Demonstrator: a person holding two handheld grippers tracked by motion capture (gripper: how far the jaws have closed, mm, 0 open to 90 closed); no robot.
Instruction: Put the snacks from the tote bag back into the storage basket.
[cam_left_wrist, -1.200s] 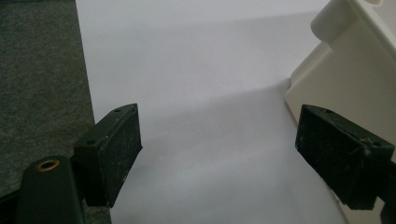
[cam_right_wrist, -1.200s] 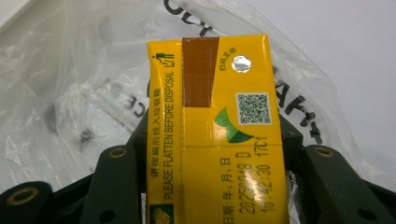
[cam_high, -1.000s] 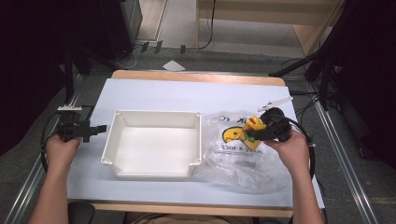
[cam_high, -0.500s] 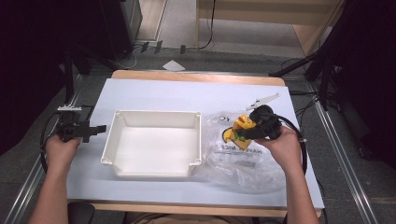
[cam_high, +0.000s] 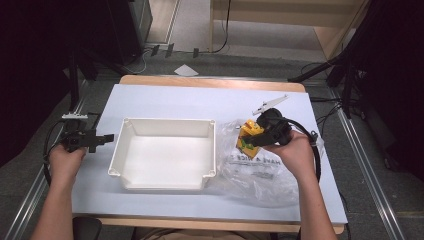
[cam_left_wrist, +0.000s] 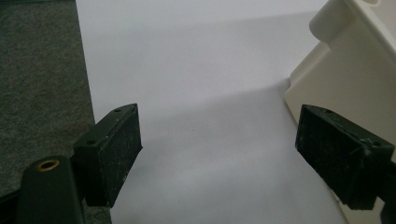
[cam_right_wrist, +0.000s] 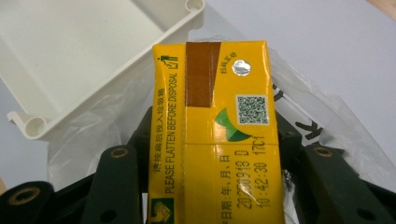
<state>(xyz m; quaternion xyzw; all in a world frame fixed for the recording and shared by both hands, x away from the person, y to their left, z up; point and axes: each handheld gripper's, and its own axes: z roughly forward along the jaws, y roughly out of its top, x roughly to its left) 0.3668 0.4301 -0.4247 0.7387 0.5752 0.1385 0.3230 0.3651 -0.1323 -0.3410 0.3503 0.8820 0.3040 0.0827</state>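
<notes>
Carton transfer from bag to tray, in progress

Right hand-held gripper (cam_high: 253, 138) is pinching the yellow drink carton (cam_right_wrist: 217, 135) above the plastic bag (cam_high: 260, 170); left hand-held gripper (cam_left_wrist: 219, 154) is idling, spread wide, beside the white tray (cam_high: 125, 165). Next: carrying it over the rim, then releasing.

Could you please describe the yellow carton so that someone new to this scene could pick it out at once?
Find the white tray in the middle of the table. Just right of it lies a crumpled clear plastic bag, and above that bag the right gripper holds the yellow drink carton. It is the one brightly coloured thing there, with a brown stripe and a QR code.
</notes>
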